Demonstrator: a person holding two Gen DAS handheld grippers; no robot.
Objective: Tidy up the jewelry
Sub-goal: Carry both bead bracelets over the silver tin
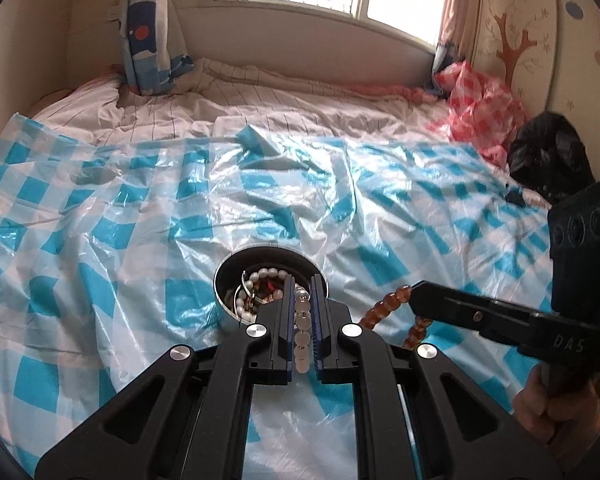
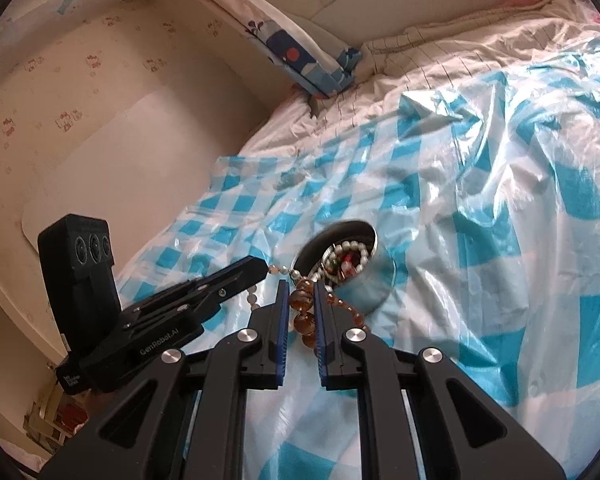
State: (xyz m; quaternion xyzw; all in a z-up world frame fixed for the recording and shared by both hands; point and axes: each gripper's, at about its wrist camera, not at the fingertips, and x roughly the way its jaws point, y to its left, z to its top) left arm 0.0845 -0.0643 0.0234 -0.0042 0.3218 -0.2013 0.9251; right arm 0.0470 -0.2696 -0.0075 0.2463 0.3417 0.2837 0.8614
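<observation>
A round metal tin point(image 1: 226, 312) point(image 2: 370, 280) with pearl strands and other jewelry inside sits on the blue-checked plastic sheet point(image 1: 140, 208) over the bed. My left gripper point(image 1: 301, 284) point(image 2: 265, 269) is shut on a pale bead bracelet point(image 1: 302, 328) point(image 2: 252, 298), held just at the tin's near rim. My right gripper point(image 2: 301, 290) point(image 1: 414, 294) is shut on an amber bead bracelet point(image 2: 304, 320) point(image 1: 384, 308), whose loop hangs beside the tin. The two grippers are close together, right of the tin in the left wrist view.
A patterned pillow point(image 1: 148, 40) leans at the bed's head by the window. A red-checked plastic sheet point(image 1: 480, 108) and a black bag point(image 1: 548, 160) lie at the far right of the bed. A hand point(image 1: 548, 404) grips the right handle. A wall runs along the bed point(image 2: 60, 120).
</observation>
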